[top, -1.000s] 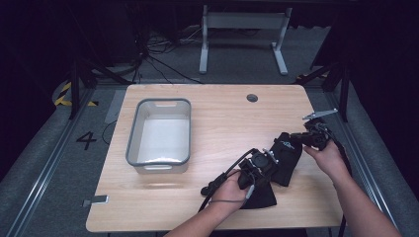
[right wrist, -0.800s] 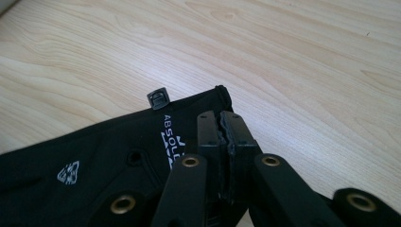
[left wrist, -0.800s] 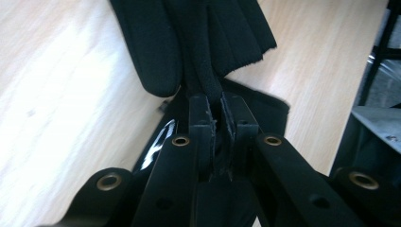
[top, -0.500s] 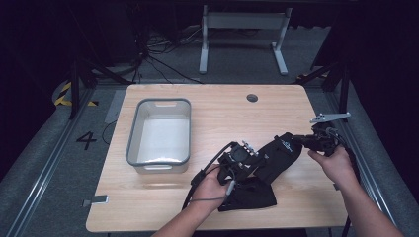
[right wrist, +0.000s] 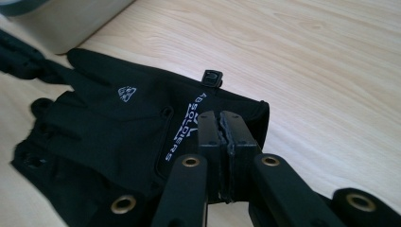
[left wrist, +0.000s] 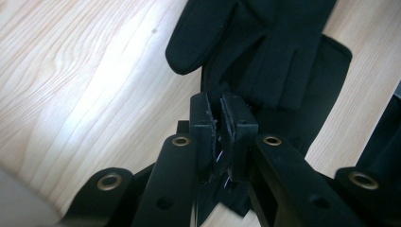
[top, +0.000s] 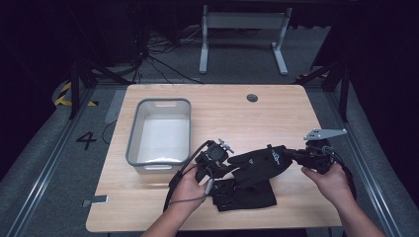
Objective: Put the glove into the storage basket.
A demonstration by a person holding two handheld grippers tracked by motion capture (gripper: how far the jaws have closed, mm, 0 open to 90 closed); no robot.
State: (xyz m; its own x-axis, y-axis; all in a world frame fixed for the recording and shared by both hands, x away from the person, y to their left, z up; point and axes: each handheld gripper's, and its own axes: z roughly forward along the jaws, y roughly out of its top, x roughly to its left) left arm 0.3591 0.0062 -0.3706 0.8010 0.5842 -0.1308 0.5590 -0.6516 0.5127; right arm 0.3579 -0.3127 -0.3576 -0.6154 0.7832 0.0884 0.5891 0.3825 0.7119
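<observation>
Over the last second the left gripper (top: pixel 217 157) has carried its end of the upper glove (top: pixel 257 163) leftward toward the grey bin (top: pixel 159 132), and the right gripper (top: pixel 304 156) has followed, so the glove now hangs stretched between them, lifted off the second glove (top: pixel 244 192) that lies flat near the table's (top: pixel 222 103) front edge. I judge the glove is being carried toward the bin.

The bin is a smooth, round-cornered plastic tub near the left edge. The left gripper (left wrist: pixel 221 123) is pinched on the glove's finger end; the right gripper (right wrist: pixel 226 135) is clamped on the cuff (right wrist: pixel 246 113). The fabric looks soft, matte black knit with white lettering; the small clip (right wrist: pixel 212 77) is probably plastic.
</observation>
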